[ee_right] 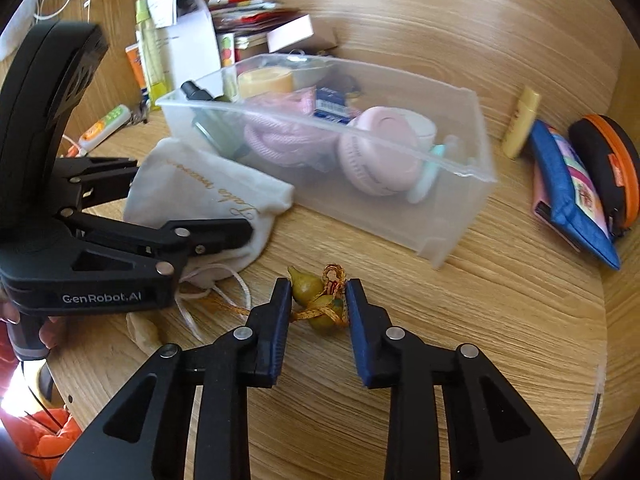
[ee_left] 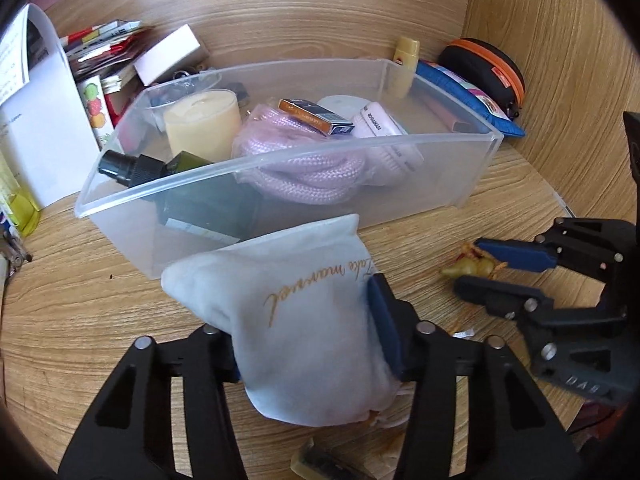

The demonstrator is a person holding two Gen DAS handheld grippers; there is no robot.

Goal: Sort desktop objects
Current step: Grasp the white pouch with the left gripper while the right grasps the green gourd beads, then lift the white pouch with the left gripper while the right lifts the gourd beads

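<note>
Wooden desk [ee_right: 500, 320] holds it all. Nearest, the right gripper [ee_right: 318, 300] has its blue pads squeezed onto a small green gourd charm [ee_right: 320, 300] w/ gold string, sitting on the desk. Just left, the left gripper [ee_left: 304, 320] is clamped on a soft white pouch [ee_left: 288, 312], which leans on the near wall of the clear bin [ee_left: 280, 184]. Farther in, the bin already has a pink rope [ee_left: 304, 164], candle [ee_left: 202, 124] & more. Risk, I think: the charm is tiny & round, so it could pop out. Pouch strings could snag it too.
</note>
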